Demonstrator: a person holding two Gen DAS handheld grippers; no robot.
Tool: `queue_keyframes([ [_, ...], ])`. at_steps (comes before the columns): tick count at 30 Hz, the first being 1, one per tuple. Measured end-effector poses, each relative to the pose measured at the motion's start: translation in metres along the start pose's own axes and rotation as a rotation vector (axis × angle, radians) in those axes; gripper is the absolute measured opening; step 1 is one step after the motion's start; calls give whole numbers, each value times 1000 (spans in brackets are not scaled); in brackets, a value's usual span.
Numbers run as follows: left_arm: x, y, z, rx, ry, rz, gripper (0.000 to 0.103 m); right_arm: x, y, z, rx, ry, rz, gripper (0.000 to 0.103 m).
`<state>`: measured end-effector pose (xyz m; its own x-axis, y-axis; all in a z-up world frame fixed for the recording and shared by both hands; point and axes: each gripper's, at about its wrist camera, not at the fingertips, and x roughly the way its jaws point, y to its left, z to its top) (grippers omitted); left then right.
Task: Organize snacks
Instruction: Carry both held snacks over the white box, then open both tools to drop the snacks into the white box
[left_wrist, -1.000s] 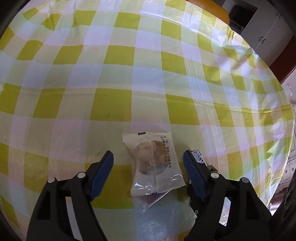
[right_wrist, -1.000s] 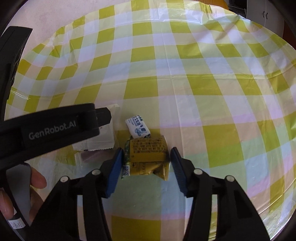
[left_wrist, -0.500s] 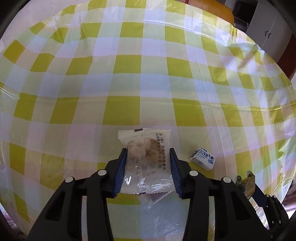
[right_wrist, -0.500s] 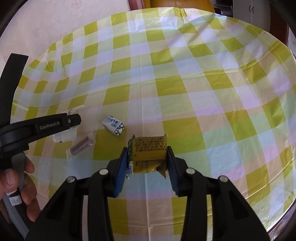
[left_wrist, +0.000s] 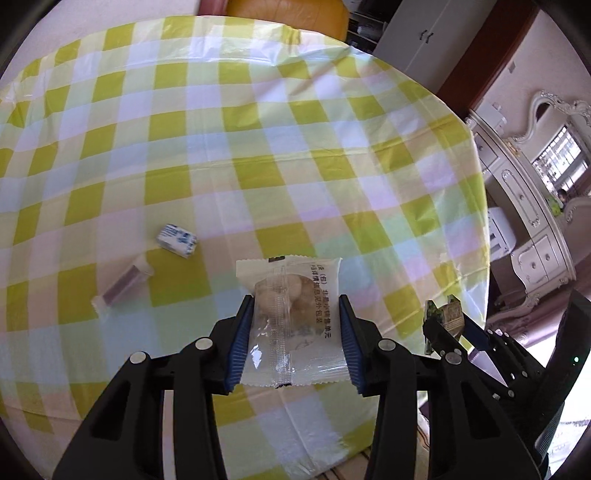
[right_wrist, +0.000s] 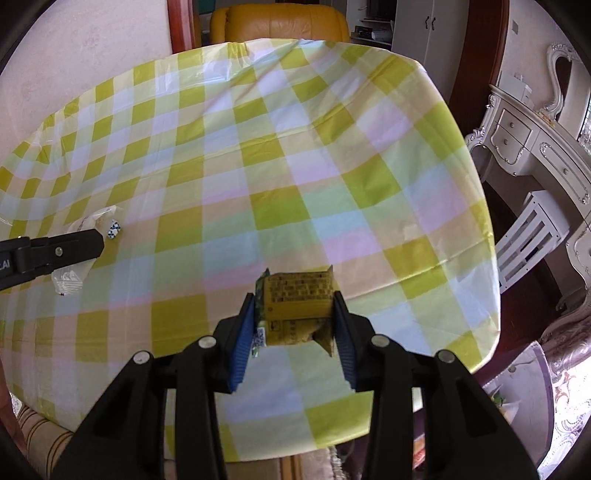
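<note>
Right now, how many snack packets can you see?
4: clear pastry packet in left gripper, yellow packet in right gripper, blue-white candy and dark stick packet on tablecloth.

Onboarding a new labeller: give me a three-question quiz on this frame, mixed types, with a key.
1. True or false: the left gripper is shut on the clear cookie packet.
2. Multiple choice: what does the right gripper hold? A) a blue-and-white candy B) a yellow snack pouch C) nothing
3. Short answer: how many snacks lie loose on the checked tablecloth in the left wrist view?

Key
1. True; its blue fingers press the packet's sides.
2. B, the yellow snack pouch.
3. Two: the blue-and-white candy and the dark stick in clear wrap.
</note>
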<state>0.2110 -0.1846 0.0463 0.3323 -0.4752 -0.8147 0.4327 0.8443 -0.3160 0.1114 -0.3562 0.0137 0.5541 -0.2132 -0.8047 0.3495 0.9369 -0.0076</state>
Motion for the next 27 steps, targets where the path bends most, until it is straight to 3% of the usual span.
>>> queue_keyframes([
  [4, 11, -54, -21, 83, 63, -114, 43, -8, -46, -21, 43, 9, -84, 41],
  [13, 36, -166, -77, 290, 213, -257, 43, -25, -139, -75, 150, 54, -249, 41],
  [21, 58, -229, -128, 414, 378, -392, 45, -27, -196, -121, 237, 135, -341, 43],
  [24, 61, -237, -136, 435, 397, -422, 67, -27, -205, -129, 254, 147, -367, 61],
  [27, 56, -232, -132, 437, 366, -414, 71, -27, -205, -129, 248, 145, -366, 68],
])
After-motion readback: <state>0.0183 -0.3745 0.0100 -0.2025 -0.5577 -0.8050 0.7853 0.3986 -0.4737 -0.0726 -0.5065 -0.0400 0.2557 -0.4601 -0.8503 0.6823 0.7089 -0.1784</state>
